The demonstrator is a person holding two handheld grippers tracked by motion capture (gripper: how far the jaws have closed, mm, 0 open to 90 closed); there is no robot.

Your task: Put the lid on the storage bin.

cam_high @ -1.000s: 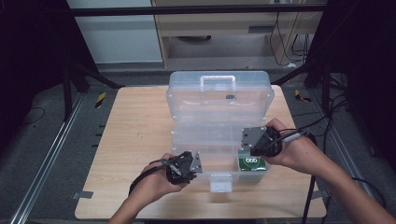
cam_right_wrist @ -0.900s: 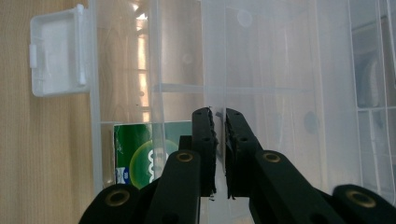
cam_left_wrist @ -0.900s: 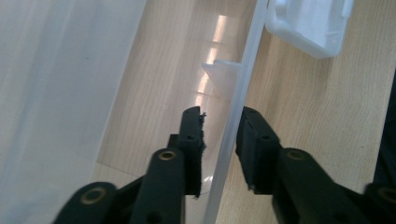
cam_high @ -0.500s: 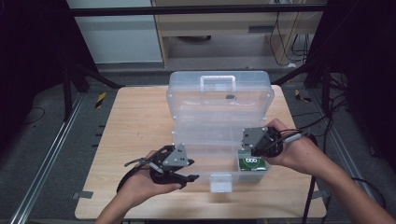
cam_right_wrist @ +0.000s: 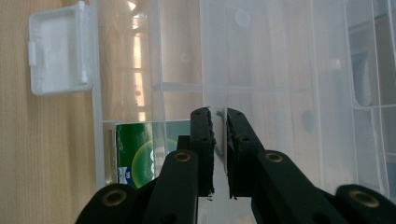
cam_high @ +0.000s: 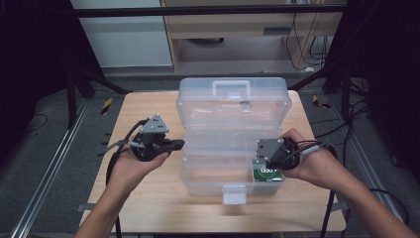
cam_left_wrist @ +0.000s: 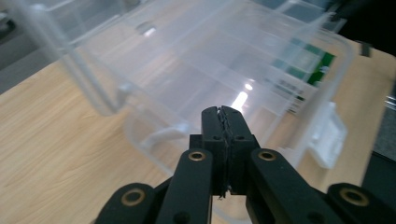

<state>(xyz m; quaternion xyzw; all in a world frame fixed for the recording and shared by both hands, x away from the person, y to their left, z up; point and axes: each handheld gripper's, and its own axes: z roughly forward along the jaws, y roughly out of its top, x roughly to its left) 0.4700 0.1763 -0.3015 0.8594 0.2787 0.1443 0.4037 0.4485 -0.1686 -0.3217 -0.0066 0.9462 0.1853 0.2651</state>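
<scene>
Since a second ago, the left hand-held gripper (cam_high: 176, 144) has lifted off the desk (cam_high: 148, 106), jaws just closing empty, beside the clear box (cam_high: 233, 106). Right hand-held gripper (cam_right_wrist: 218, 116) pinches its inner tray wall (cam_right_wrist: 215, 70). Next, probably lifting that tray.

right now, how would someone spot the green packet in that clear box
Start at the wooden table, where a clear plastic box sits open. Look in its near tray, at the corner compartment under the right gripper. The green packet lies flat there, the one coloured thing among see-through walls and a white latch.
</scene>
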